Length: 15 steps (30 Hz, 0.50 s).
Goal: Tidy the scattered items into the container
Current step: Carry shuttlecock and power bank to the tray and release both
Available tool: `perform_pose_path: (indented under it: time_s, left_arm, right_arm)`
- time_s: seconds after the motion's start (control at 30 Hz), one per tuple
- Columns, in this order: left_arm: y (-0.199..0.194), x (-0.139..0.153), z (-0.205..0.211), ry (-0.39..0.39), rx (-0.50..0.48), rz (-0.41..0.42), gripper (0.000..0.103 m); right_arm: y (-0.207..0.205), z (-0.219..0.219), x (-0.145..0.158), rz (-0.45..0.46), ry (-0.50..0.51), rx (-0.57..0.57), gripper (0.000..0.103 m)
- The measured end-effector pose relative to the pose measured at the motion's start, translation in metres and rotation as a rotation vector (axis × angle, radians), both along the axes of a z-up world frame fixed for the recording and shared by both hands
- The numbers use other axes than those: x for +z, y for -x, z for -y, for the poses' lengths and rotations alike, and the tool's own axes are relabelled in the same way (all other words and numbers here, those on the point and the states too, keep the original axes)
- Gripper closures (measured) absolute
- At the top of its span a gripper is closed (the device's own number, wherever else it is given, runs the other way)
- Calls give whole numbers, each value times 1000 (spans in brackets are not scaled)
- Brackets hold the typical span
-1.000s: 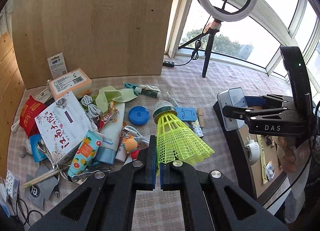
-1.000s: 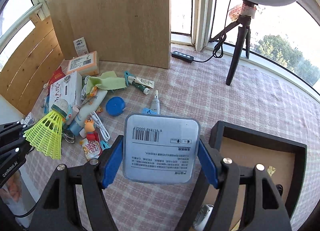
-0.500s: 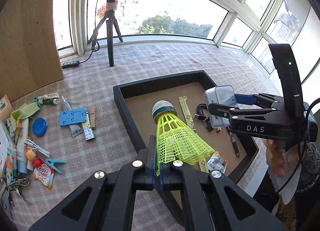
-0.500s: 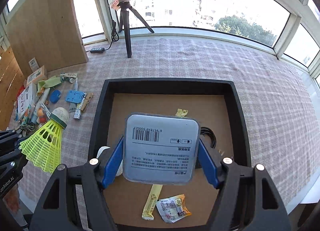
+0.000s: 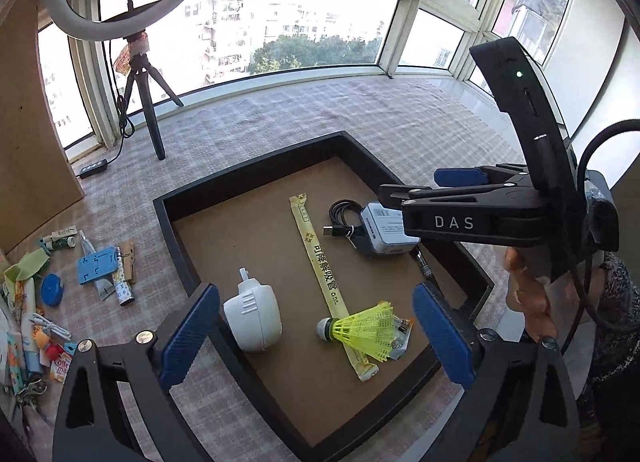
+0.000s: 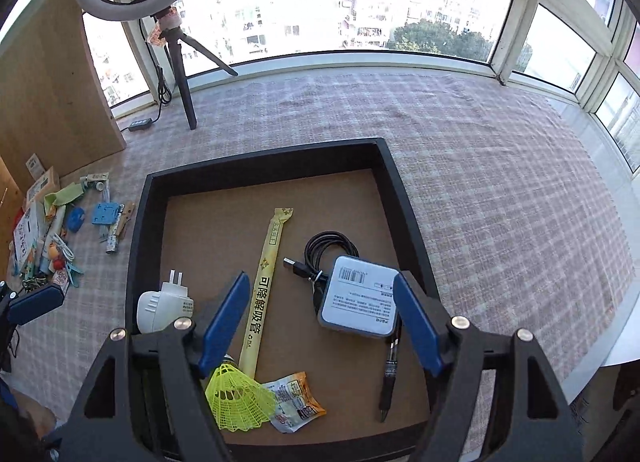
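The black tray [image 5: 256, 178] [image 6: 260, 174] with a brown floor holds a yellow shuttlecock [image 5: 364, 328] [image 6: 240, 402], a grey-white box [image 5: 386, 228] [image 6: 358, 296], a white plug [image 5: 252, 316] [image 6: 160, 304], a long yellow sachet [image 5: 324, 274] [image 6: 264, 290], a black cable [image 6: 326, 248], a pen [image 6: 390, 370] and a snack packet [image 6: 296, 402]. My left gripper [image 5: 316, 336] is open and empty above the shuttlecock. My right gripper [image 6: 320, 322] is open and empty above the box; it also shows in the left wrist view [image 5: 408, 192].
Scattered items lie on the checked cloth left of the tray: a blue stand [image 5: 96, 264] [image 6: 106, 212], a blue disc [image 5: 52, 288], a green cloth [image 6: 64, 196], tubes and packets. A ring light tripod [image 6: 180, 62] and wooden boards [image 6: 52, 82] stand behind.
Both grippers opened. The shuttlecock dropped from the left gripper and the box from the right gripper onto the tray floor.
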<state>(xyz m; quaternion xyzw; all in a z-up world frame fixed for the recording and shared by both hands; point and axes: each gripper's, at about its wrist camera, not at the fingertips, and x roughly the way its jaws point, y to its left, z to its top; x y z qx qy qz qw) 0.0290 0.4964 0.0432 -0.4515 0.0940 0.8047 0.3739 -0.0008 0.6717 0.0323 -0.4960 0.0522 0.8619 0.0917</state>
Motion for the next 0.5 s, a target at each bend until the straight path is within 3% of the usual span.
perform_pose_path:
  time_s: [0.23,0.5]
  left_arm:
    - [27,-6,45,-9,124,34,8]
    - [55,-13,117,30,273,7,10]
  right_arm:
    - [17,39,4,-14,-10,118,30]
    - [43,103,4,-15,25,278,30]
